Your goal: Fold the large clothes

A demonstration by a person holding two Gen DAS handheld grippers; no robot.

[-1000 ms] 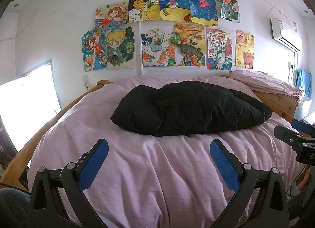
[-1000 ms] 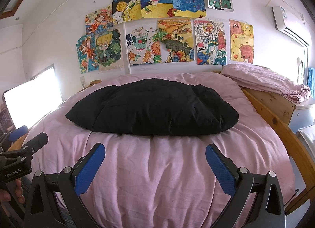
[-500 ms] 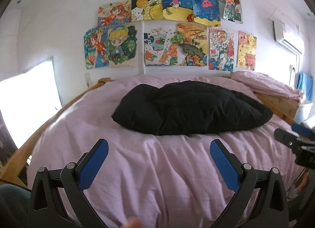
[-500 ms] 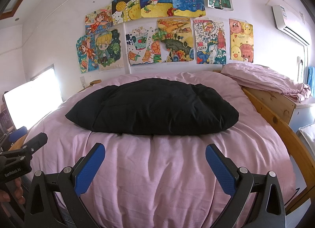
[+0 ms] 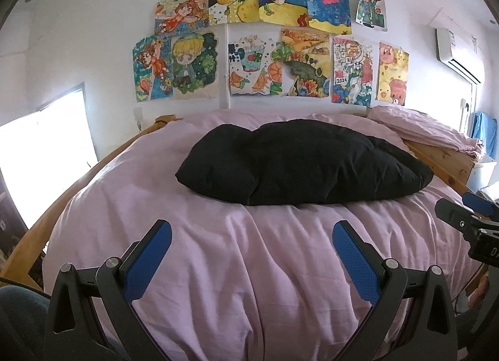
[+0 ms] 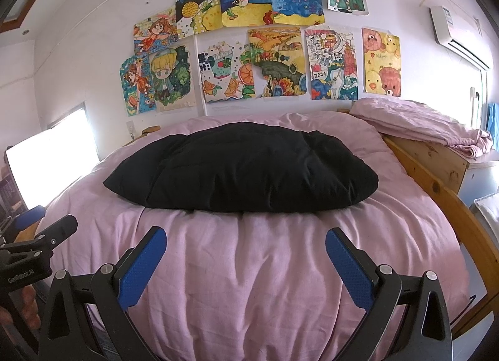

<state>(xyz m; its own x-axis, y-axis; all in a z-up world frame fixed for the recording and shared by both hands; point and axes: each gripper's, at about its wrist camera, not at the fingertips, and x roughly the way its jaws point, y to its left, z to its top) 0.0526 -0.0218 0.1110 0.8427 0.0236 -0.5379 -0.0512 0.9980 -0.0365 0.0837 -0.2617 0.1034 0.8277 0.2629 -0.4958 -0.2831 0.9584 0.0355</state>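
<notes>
A large black padded garment lies in a puffy heap on the pink bed cover; it also shows in the right wrist view. My left gripper is open and empty, held above the near part of the cover, short of the garment. My right gripper is open and empty in the same way. Each gripper shows at the edge of the other's view: the right one and the left one.
The bed has a wooden frame. A folded pink quilt lies on a wooden cabinet at the right. Children's drawings cover the wall behind. A bright window is at the left, an air conditioner at the upper right.
The left wrist view has tilted up slightly and drawn back a little. The right gripper has barely moved. Both stay open; the garment has not moved.
</notes>
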